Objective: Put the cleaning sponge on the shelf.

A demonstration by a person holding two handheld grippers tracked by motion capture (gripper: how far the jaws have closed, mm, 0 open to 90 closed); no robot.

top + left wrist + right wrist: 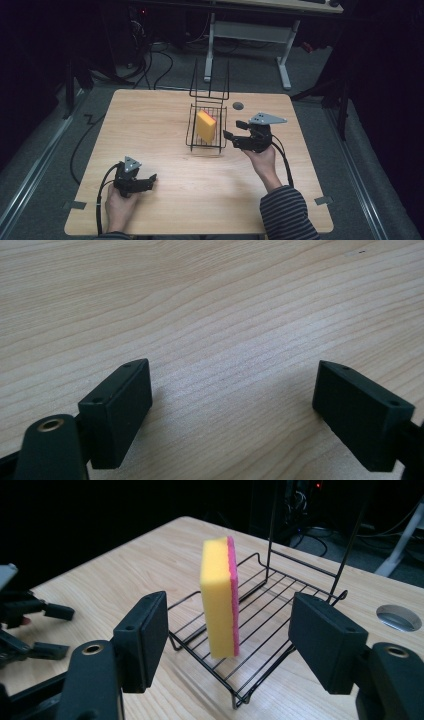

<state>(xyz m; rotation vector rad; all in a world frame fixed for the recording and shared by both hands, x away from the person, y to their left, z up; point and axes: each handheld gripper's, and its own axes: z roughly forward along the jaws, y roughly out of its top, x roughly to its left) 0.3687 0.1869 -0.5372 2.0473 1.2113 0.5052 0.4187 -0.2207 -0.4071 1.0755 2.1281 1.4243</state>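
My right gripper [227, 645] jaws apart, aimed at yellow-pink sponge [220, 597] standing on edge in wire rack [280, 630] mid-desk [150, 125]. Left gripper [232, 410] jaws apart, empty, low over bare desk. Risk: careless approach topples sponge or shoves light rack.

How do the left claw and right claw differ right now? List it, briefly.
The left claw sits low at the near left of the table, facing bare wood; the right claw sits farther forward, aimed at the yellow sponge standing on edge in the wire rack. Both are open, holding nothing.
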